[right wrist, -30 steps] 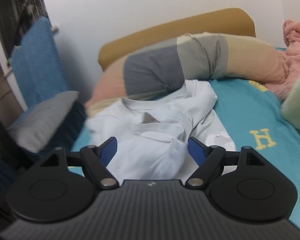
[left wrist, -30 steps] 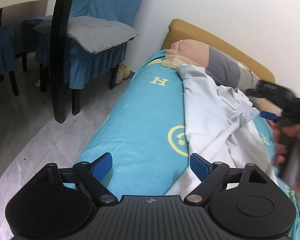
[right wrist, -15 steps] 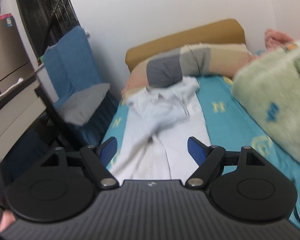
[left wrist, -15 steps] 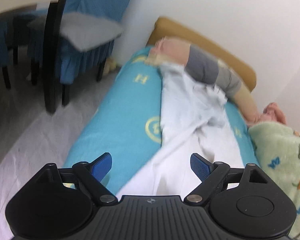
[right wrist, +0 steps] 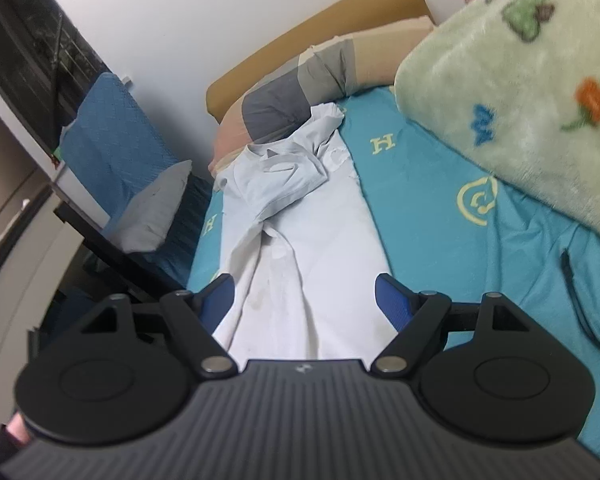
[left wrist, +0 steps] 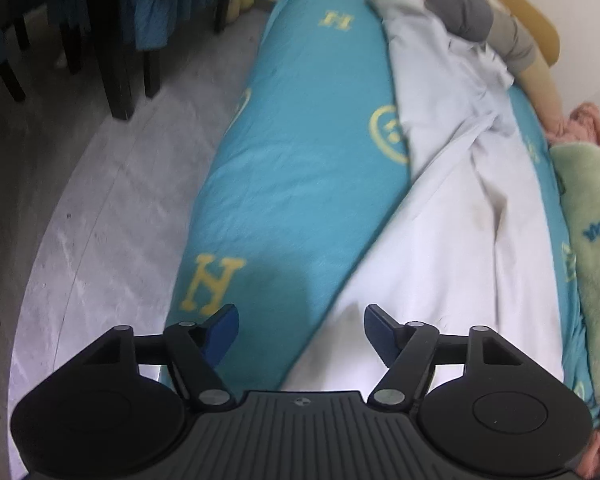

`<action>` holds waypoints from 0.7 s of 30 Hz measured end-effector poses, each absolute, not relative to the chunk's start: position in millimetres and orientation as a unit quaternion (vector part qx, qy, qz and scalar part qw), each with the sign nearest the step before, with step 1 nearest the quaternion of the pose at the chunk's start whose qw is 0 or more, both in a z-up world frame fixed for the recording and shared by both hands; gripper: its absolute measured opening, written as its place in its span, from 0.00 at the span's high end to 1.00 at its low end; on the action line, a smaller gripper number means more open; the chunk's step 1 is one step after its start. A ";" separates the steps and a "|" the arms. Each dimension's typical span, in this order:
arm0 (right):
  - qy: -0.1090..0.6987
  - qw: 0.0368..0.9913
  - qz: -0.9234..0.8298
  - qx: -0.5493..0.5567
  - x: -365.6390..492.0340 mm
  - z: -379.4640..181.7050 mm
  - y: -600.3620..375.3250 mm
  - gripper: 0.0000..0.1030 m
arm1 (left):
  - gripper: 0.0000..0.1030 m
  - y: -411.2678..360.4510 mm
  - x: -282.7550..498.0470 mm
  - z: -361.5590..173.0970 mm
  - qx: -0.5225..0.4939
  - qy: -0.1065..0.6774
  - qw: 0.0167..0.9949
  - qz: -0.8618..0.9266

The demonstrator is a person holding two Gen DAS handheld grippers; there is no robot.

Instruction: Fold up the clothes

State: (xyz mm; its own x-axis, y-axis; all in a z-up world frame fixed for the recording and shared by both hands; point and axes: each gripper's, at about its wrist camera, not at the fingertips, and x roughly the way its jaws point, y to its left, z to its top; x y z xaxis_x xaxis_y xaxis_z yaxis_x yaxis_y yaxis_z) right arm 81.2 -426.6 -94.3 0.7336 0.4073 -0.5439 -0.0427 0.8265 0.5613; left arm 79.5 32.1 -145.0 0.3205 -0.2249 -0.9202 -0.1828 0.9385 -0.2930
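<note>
Folding barely begun: pale shirt lies lengthwise on the teal bedsheet, collar end bunched against the striped bolster.

Left gripper, jaws just narrowing, straddles the hem's edge, pads not pressing; right gripper gapes above the hem, empty. Sleeves indistinct in the bunch; near hem cut off.
</note>
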 end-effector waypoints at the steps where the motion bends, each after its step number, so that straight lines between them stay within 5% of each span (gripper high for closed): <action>1: 0.345 0.889 0.128 0.271 82.1 -95.6 -428.3 0.23 | 0.37 35.4 78.0 -148.2 -0.171 0.592 0.787 -0.026; 5: 0.352 0.880 0.132 0.290 85.9 -100.3 -432.9 0.23 | 0.49 36.0 67.1 -163.6 -0.139 0.634 0.754 -0.098; 10: 0.362 0.866 0.135 0.317 91.1 -105.4 -435.6 0.23 | 0.50 27.1 63.6 -166.1 -0.085 0.643 0.750 -0.132; 11: 0.363 0.865 0.134 0.320 91.9 -106.0 -436.1 0.23 | 0.56 21.1 61.8 -163.4 -0.064 0.642 0.750 -0.144; 12: 0.365 0.863 0.133 0.324 92.8 -106.4 -436.5 0.23 | 0.76 14.4 59.4 -160.1 -0.041 0.641 0.751 -0.157; 14: 0.368 0.858 0.132 0.332 94.5 -106.8 -437.8 0.23 | 0.96 -1.4 52.7 -151.0 0.010 0.638 0.749 -0.175; 21: 0.328 0.880 0.095 0.331 85.1 -95.1 -451.0 0.22 | 0.98 -83.8 7.5 -80.7 0.158 0.570 0.779 -0.209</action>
